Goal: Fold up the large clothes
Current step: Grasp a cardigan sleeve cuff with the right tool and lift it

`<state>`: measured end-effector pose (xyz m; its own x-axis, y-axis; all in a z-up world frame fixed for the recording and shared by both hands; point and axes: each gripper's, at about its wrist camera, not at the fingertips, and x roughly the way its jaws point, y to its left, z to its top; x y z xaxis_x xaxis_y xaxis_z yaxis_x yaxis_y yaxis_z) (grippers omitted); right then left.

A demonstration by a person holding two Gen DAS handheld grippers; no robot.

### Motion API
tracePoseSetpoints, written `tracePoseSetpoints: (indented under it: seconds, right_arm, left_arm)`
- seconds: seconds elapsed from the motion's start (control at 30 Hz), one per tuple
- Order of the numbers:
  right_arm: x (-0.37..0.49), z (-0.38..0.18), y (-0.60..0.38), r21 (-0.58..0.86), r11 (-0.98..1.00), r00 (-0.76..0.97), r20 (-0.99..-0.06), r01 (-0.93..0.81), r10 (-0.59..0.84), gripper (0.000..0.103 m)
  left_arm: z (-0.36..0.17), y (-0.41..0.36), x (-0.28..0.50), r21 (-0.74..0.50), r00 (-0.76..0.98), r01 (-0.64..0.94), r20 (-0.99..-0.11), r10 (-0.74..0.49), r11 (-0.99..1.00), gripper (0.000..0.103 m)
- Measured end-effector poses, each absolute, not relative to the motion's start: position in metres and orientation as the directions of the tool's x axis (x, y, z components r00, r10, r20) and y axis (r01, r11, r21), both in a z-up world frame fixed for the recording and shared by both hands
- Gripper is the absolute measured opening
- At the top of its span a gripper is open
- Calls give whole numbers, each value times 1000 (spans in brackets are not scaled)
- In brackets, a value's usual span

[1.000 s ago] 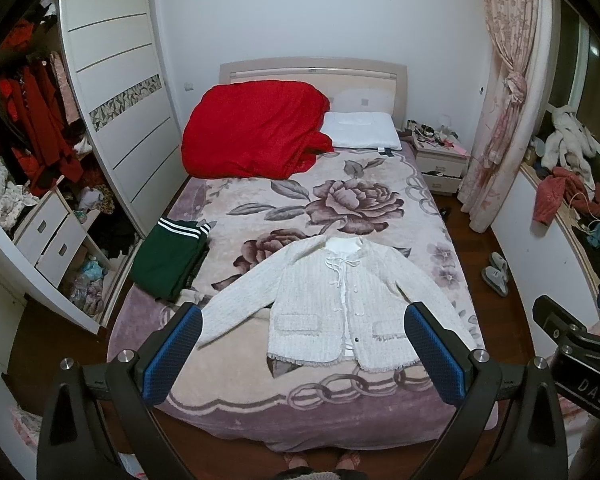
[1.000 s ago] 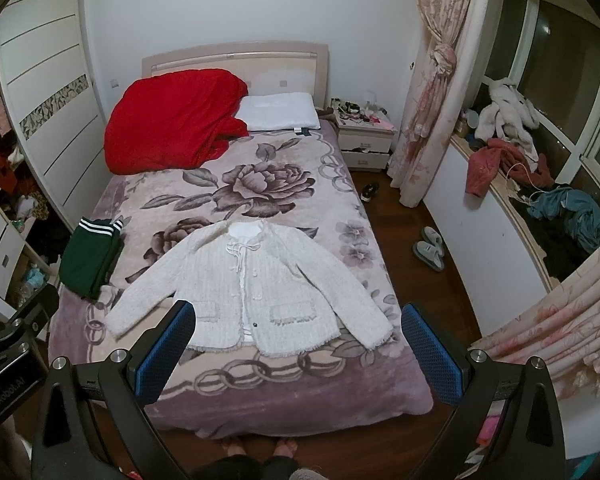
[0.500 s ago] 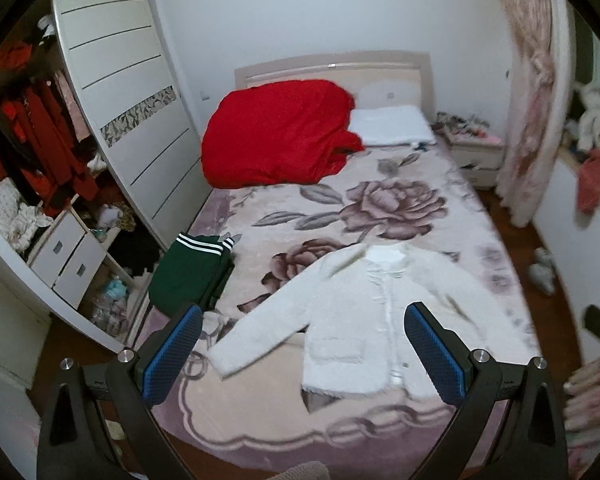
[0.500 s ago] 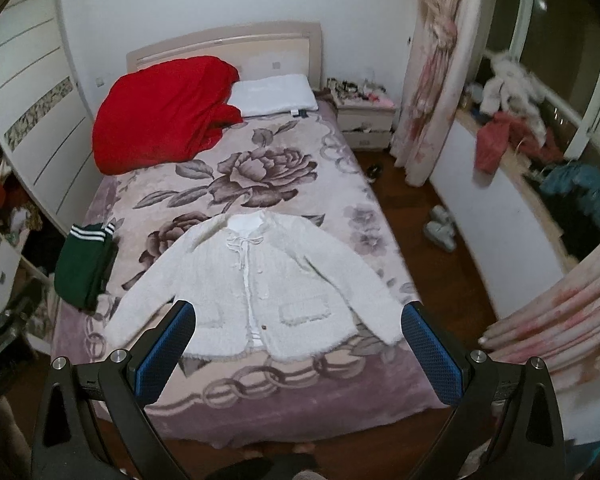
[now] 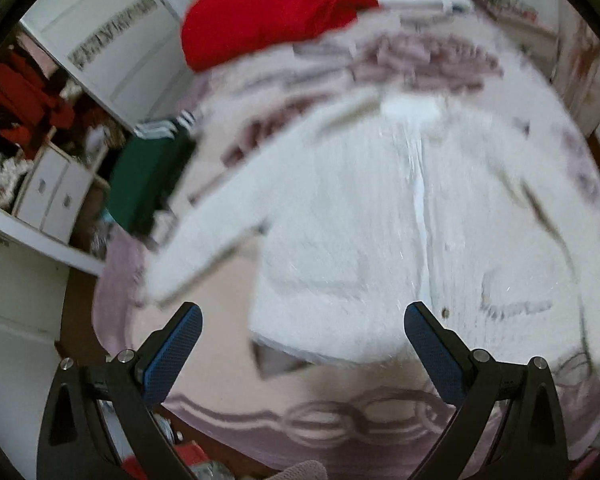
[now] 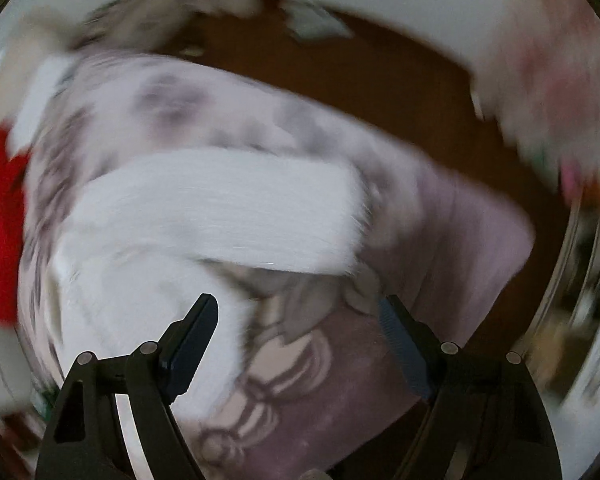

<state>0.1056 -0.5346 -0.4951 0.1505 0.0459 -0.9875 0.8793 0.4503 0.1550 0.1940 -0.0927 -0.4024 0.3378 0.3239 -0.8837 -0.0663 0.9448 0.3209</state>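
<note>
One white cardigan (image 5: pixel 372 216) lies spread flat, sleeves out, on the floral blanket (image 5: pixel 340 412) of the bed. Just beyond its hem, the left gripper (image 5: pixel 302 350) hangs released, nothing between its blue pads. Off its sleeve end (image 6: pixel 324 216), the right gripper (image 6: pixel 296 336) is closing, jaws empty. Beside the cardigan lies a folded green garment (image 5: pixel 144 176); beyond it, a red quilt (image 5: pixel 268 8).
</note>
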Motion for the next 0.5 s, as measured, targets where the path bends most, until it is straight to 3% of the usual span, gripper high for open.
tracePoseSetpoints:
  seconds: [0.13,0.3,0.37,0.43,0.5]
  right_arm:
    - [59,-615,-574,283,160,245,-944,946,221,85]
    - [57,-680,-576,564,-48,557,-794,825,242,84]
    - [72,-688,-572,598,-29,589,-778,801,218,67]
    - [89,-688,-570,564,17,551,-812,825,194,14]
    - [95,-681,-579,563,35,555,-821,826,135,13]
  left_arm:
    - [-460,-124,198,356,288,-9,-894,344,934,103]
    - [-497,-157,214,348,263,50,-909,324,936,103]
    - [-505,-175,224,334,268,91,-916,300,938,103]
    - [-510,-193,237,312,282,125,-921,267,942,103]
    - [-509,-210,253,293,318,154,-919,233,944,103]
